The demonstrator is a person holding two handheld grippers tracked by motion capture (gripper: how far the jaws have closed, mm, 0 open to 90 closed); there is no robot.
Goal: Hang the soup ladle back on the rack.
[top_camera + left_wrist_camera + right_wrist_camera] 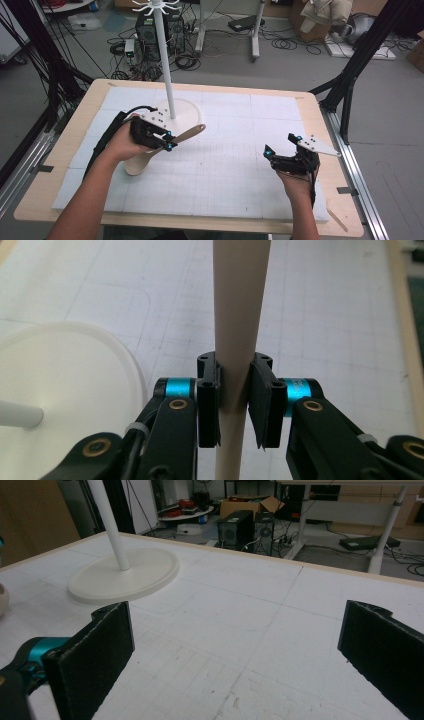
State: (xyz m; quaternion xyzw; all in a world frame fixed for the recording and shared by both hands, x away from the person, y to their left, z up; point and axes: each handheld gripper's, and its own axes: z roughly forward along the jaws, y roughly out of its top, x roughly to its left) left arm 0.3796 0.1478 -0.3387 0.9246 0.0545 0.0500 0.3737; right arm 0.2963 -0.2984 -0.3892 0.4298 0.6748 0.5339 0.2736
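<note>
Both my forearms come in at the table's [60, 150] near edge. Left gripper [169, 141] is clamped on the spoon [186, 135] handle, holding it lifted just in front of the rack [167, 60] base. Right gripper [280, 145], well right of the rack, gapes wide with nothing between its jaws.

spoon [165, 145]: smooth matt wood | stand [176, 114]: matt white plastic | table [240, 150]: rough white foam

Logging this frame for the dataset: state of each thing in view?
left tool: shut on the spoon handle
spoon: held by its handle, bowl end toward the person, hole end toward the stand
right tool: open, nothing between the pads
rack stand: upright on its round base, hooks bare
</note>
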